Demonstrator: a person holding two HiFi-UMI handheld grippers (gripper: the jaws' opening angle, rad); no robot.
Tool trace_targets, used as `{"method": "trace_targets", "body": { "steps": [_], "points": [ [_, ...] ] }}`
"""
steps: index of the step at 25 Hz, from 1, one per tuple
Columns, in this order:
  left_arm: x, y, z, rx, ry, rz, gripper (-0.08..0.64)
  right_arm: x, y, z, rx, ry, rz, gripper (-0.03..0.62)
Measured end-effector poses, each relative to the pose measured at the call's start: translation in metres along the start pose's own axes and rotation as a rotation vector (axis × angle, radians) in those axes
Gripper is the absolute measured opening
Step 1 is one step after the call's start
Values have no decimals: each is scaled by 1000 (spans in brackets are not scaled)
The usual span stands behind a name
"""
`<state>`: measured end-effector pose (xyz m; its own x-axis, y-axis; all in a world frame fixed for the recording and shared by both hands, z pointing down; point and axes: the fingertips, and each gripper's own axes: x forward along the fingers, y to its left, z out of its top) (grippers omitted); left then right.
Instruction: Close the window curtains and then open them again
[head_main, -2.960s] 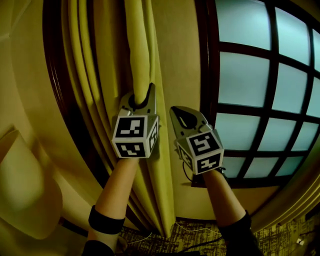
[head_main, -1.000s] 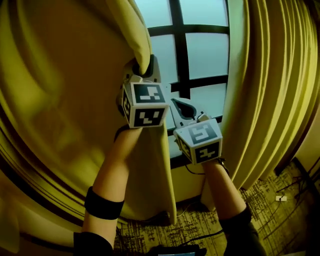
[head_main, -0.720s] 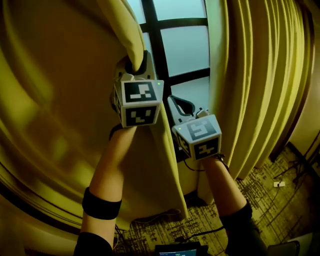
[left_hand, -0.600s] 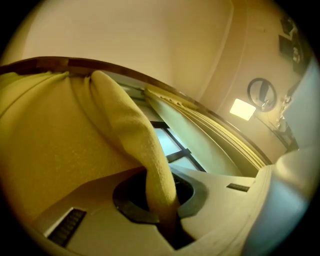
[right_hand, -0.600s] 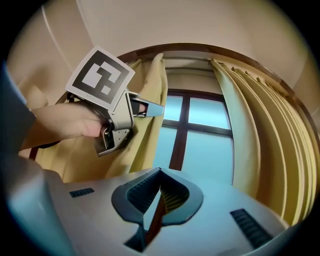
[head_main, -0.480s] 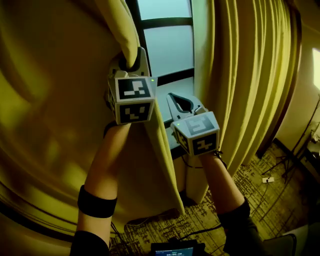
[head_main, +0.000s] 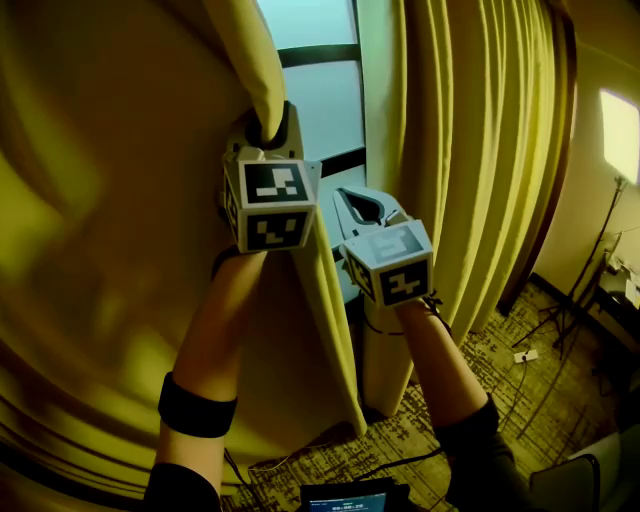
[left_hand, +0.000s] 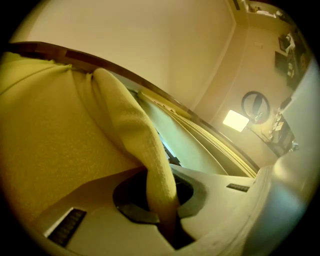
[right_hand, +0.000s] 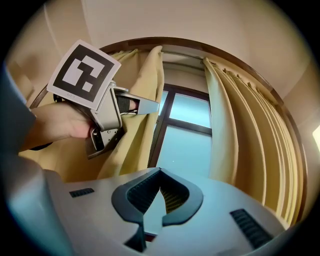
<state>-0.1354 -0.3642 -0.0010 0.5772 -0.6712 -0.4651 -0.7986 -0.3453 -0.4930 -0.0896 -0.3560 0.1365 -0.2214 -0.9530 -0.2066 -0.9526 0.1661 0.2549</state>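
The left yellow curtain (head_main: 110, 230) fills the left half of the head view. My left gripper (head_main: 268, 128) is shut on its inner edge, raised in front of the window (head_main: 325, 95). In the left gripper view the curtain edge (left_hand: 135, 140) runs down between the left gripper's (left_hand: 162, 175) jaws and is pinched there. My right gripper (head_main: 362, 203) sits just right of and below it, shut and empty, apart from both curtains. Through the right gripper's (right_hand: 160, 175) closed jaws I see the narrow window strip (right_hand: 187, 135), the left gripper (right_hand: 145, 106) on the left curtain (right_hand: 145, 85), and the right curtain (right_hand: 235, 135) hanging pleated.
The right curtain (head_main: 470, 150) hangs beside a dark wooden frame (head_main: 560, 170). On the patterned carpet (head_main: 480, 380) lie cables and a stand (head_main: 560, 320). A bright lamp (head_main: 620, 130) glows at the far right. A small screen (head_main: 345, 497) shows at the bottom edge.
Both grippers have moved right, the left one dragging the left curtain's edge with it. The visible window has shrunk from a wide pane to a narrow strip beside the right curtain.
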Motion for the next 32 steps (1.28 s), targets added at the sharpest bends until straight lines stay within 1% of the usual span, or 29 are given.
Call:
{"method": "trace_targets", "body": {
  "steps": [2,5,10,13,15,19,23,26,30,32],
  "points": [
    [1,-3,4,8,-13,-18,21,-1,0,-1,-9,19,-6,15],
    [5,-5,7,-7,-40,-29,21,0,-4,-7,-21,59,-23,15],
    [11,-14,2,-15,-65,-46,20,1,-13,-23,-38,98,-52,15],
    [20,-21,7,-18,-65,-41,20,1,-29,-23,-14,98,-72,15],
    [22,-24,12,-21,-68,-21,21,0,-35,-24,-1,96,-69,15],
    [17,-37,15,7,-77,-12,21,-3,-36,-41,17,88,-39,15],
    [34,-49,18,39,-73,4,21,5,-51,-44,47,61,3,15],
    [53,-64,17,68,-55,29,21,5,-75,-50,56,46,36,15],
    [82,-94,6,73,-26,65,21,11,-111,-77,60,41,91,15],
    [95,-104,5,69,-12,80,21,11,-120,-78,47,40,125,15]
  ]
}}
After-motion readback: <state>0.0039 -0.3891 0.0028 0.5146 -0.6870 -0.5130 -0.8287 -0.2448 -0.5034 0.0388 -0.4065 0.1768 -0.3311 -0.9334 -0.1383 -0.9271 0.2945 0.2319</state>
